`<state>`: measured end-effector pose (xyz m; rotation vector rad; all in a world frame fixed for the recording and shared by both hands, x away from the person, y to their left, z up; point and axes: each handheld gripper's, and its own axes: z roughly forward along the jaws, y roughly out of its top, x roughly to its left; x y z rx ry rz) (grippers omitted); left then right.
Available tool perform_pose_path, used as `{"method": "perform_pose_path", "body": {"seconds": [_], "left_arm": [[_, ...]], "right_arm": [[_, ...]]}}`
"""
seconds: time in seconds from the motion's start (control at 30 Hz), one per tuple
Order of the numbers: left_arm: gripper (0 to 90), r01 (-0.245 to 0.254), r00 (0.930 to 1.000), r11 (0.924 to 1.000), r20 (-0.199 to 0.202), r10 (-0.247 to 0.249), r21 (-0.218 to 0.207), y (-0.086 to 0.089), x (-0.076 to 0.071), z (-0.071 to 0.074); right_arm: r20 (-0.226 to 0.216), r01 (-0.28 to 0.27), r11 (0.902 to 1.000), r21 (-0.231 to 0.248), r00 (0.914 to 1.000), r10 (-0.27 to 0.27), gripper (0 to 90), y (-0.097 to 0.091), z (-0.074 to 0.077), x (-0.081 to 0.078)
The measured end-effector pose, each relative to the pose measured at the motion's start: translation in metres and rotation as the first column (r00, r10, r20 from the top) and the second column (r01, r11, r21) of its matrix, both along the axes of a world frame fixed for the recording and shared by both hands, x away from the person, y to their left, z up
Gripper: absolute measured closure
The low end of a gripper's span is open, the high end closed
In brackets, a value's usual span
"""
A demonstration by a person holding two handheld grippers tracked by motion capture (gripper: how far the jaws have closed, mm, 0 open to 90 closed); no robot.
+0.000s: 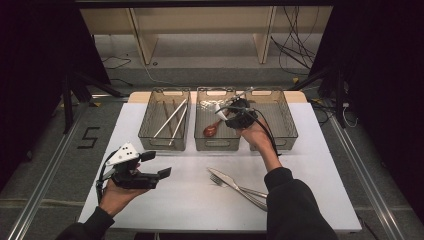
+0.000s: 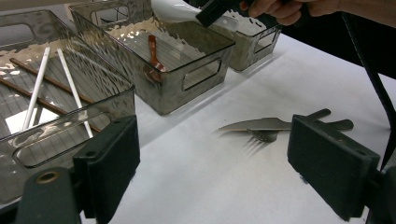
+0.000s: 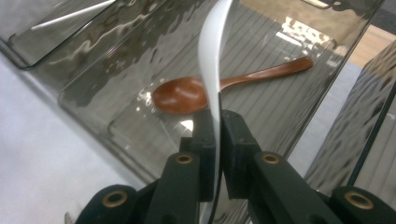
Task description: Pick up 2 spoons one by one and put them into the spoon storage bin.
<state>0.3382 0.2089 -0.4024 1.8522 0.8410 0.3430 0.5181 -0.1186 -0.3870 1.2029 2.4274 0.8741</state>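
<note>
Now the white spoon (image 3: pixel 212 70) is hanging over the middle bin (image 1: pixel 200 142), edge-on between the pads of the right gripper (image 3: pixel 218 135), whose jaws are clamping on its handle (a thin sliver from this angle). Below it, a brown wooden spoon (image 3: pixel 187 93) is lying on the bin's ribbed floor. The left gripper (image 2: pixel 212 163) is hovering near the table's (image 1: pixel 190 200) front left corner, jaws standing wide apart around nothing. A knife (image 1: pixel 235 185) and fork (image 1: pixel 220 181) are lying crossed toward the front edge, and chopsticks (image 1: pixel 171 117) are resting in the left bin (image 1: pixel 145 132).
</note>
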Motion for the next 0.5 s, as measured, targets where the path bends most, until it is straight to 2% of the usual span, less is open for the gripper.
{"method": "perform_pose_path", "body": {"seconds": [0.07,0.4,0.5], "left_arm": [[16.4,0.001,1.0,1.0,0.0,-0.001,0.0,0.0,0.0,0.0],[16.5,0.001,1.0,1.0,-0.002,-0.001,-0.001,0.0,0.0,0.0],[16.4,0.0,1.0,1.0,-0.001,0.0,0.0,0.0,0.0,0.0]], "right_arm": [[-0.013,0.014,0.9996,0.023,0.9998,-0.014,69.0,0.0,0.0,0.002],[-0.007,-0.008,0.999,0.045,0.9999,0.008,58.3,-0.007,0.008,-0.004],[-0.009,-0.017,0.9984,0.053,0.9998,0.017,52.0,-0.009,0.012,-0.009]]}}
